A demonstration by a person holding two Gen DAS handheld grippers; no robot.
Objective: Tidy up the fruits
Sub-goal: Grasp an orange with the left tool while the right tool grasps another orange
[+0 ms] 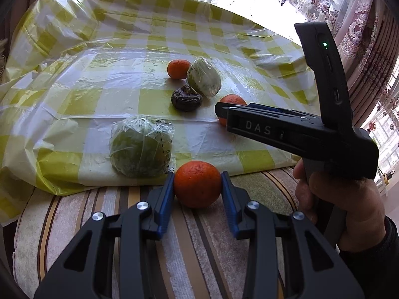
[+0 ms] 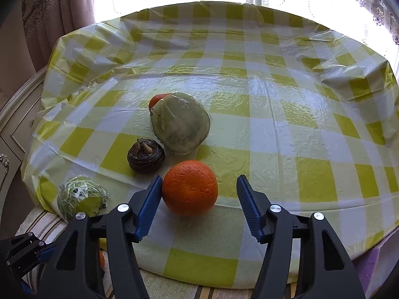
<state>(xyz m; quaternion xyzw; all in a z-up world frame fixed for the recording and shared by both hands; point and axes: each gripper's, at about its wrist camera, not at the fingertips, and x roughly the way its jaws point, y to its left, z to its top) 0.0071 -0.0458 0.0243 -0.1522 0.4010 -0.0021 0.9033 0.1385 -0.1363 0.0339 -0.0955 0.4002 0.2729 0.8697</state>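
Clamping orange (image 1: 197, 184) — left gripper (image 1: 197, 186); right gripper (image 2: 199, 205) unclenched around second orange (image 2: 190, 190).

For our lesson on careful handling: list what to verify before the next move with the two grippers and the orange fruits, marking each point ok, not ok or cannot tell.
1. Left gripper shut on the first round orange fruit: ok, both blue pads press its sides.
2. Right gripper straddles the second round orange fruit: ok.
3. Both right pads grip that fruit: not ok, one touches and the other pad stands apart.
4. Dark brown bulb clear of the right gripper: ok, near but apart.
5. Second fruit rests steady on the yellow-and-white checked plastic cloth: ok.
6. Place to put the fruits: cannot tell, no container shows.
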